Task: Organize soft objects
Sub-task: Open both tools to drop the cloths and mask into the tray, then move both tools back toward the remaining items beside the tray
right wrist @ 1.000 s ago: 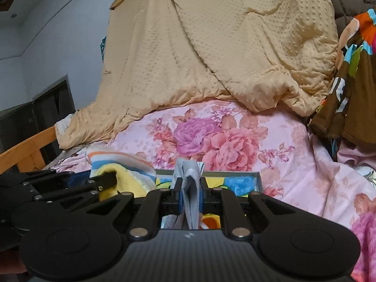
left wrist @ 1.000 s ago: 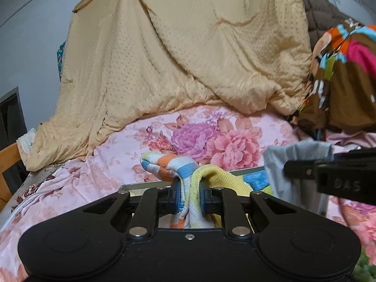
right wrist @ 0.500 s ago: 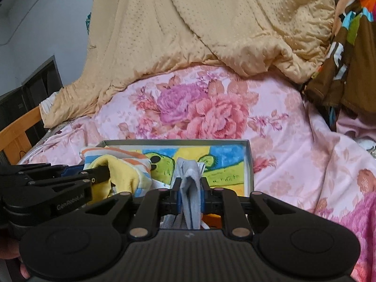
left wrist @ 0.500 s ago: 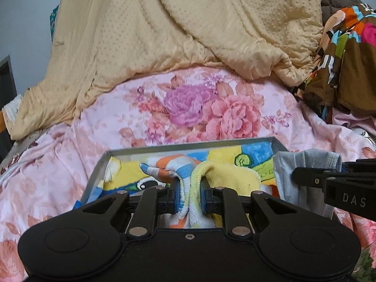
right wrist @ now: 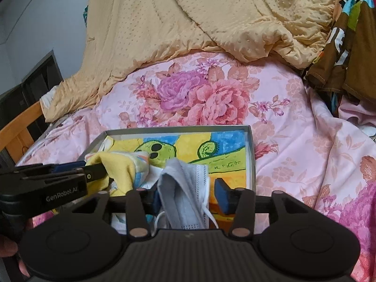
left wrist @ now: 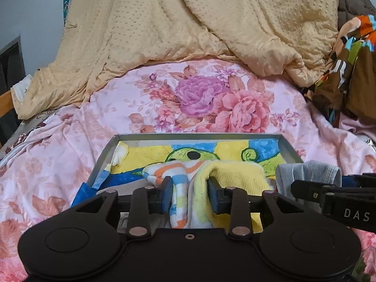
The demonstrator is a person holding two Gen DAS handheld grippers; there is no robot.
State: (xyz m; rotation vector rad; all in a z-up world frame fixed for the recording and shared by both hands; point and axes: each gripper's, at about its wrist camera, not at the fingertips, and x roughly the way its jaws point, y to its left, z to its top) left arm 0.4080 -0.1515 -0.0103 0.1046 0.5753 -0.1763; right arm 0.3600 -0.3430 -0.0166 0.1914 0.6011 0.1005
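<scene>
While your left gripper (left wrist: pixel 189 195), jaws part-spread, loosely brackets the limp striped-and-yellow terry towel (left wrist: pixel 211 176), your right gripper (right wrist: pixel 188 195), jaws released, frees the featherlight grey face mask (right wrist: pixel 183 188); regrip bunched folds.

Two soft items over the tray, as I see them from both wrist cameras.

I see a bunched terry towel, yellow on one side and white with orange, blue and yellow stripes on the other (left wrist: pixel 199 183), folded upright and draped over the near left part of a shallow grey metal tray lined with a yellow, blue and green cartoon picture (left wrist: pixel 197 136). Just to its right I see a crumpled pale grey-blue face mask with white ear loops (right wrist: pixel 185 188), standing on edge above the tray's near right part.
</scene>
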